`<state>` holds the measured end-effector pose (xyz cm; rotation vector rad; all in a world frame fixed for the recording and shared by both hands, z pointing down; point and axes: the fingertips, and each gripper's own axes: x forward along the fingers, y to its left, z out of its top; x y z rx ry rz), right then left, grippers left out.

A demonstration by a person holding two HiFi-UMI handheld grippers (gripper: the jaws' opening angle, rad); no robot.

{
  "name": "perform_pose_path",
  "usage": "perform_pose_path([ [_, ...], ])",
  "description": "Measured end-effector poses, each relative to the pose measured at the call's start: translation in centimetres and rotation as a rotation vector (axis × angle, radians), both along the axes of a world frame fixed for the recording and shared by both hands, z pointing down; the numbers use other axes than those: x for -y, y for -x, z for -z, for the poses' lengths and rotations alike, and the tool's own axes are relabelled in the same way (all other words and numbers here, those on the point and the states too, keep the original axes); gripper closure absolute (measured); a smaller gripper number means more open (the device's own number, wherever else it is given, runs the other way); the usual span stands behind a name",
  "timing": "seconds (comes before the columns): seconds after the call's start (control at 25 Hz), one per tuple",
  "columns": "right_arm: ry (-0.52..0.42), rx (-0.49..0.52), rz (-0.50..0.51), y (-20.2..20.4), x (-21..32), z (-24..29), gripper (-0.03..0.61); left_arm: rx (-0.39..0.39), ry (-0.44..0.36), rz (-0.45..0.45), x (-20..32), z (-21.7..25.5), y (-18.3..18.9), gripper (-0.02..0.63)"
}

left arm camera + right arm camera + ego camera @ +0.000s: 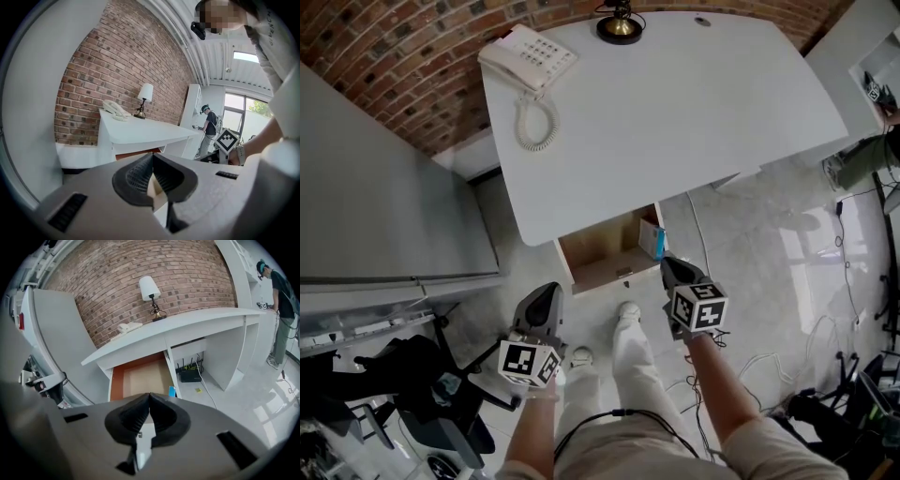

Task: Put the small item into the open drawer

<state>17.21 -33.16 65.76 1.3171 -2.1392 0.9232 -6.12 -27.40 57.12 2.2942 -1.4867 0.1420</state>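
Left gripper [549, 291]: lowest in the head view, beside the wearer's left leg. Its own view shows the two ribbed jaws pressed together at the tips with nothing between them.
Right gripper [668, 263]: a little farther forward, just off the drawer's front right corner. Its jaws also meet and hold nothing.
Shoes [629, 309]: two, on the pale floor between the grippers. Only the head view shows them.
Drawer [602, 251]: one, pulled out from under the desk, with a bare wooden bottom. The right gripper view looks straight into it, while the left gripper view catches only a brown sliver below the desk edge.
Small item [652, 239]: one, blue and white, upright at the drawer's right wall near the front. I cannot tell whether it stands inside or outside that wall.
Desk [694, 112]: one white top, carrying one telephone [527, 58] with a coiled cord and one lamp [620, 26]. The head view shows only the lamp's foot; both gripper views show its white shade.
Dark box [191, 375]: one, with cables, on the floor under the desk. Only the right gripper view shows it.
Brick wall [187, 277]: behind the desk.
Second person [280, 296]: one, standing beyond the desk's far end.
Left gripper view only: the right gripper's marker cube [227, 139], with the wearer's wrist behind it.
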Motion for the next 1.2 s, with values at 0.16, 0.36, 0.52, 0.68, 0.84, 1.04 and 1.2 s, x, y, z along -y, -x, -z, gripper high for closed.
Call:
perform_pose_path([
  [0.16, -0.051, 0.063, -0.001, 0.9, 0.0, 2.7, 0.572, 0.013, -0.015, -0.001, -0.2, 1.3, 0.9, 0.607],
  [0.36, -0.102, 0.111, -0.001, 1.6, -0.5, 5.9, 0.572, 0.02, -0.042, -0.015, -0.3, 3.2, 1.1, 0.607],
  [0.52, -0.153, 0.128, 0.024, 2.3, -1.2, 8.2, 0.572, 0.02, -0.068, -0.026, -0.3, 4.9, 1.3, 0.607],
  [0.68, -0.192, 0.132, 0.051, 2.7, -2.2, 10.2, 0.572, 0.02, -0.088, -0.034, -0.4, 6.4, 1.3, 0.607],
  [0.84, -0.223, 0.148, 0.062, 3.2, -3.0, 12.1, 0.572, 0.022, -0.109, -0.038, -0.7, 7.9, 1.6, 0.609],
  [1.04, -0.26, 0.167, 0.077, 3.9, -3.9, 14.1, 0.572, 0.026, -0.127, -0.043, -1.5, 9.4, 1.9, 0.607],
  [1.2, -0.296, 0.165, 0.11, 4.6, -4.6, 15.7, 0.572, 0.024, -0.145, -0.037, -1.9, 10.6, 2.2, 0.607],
])
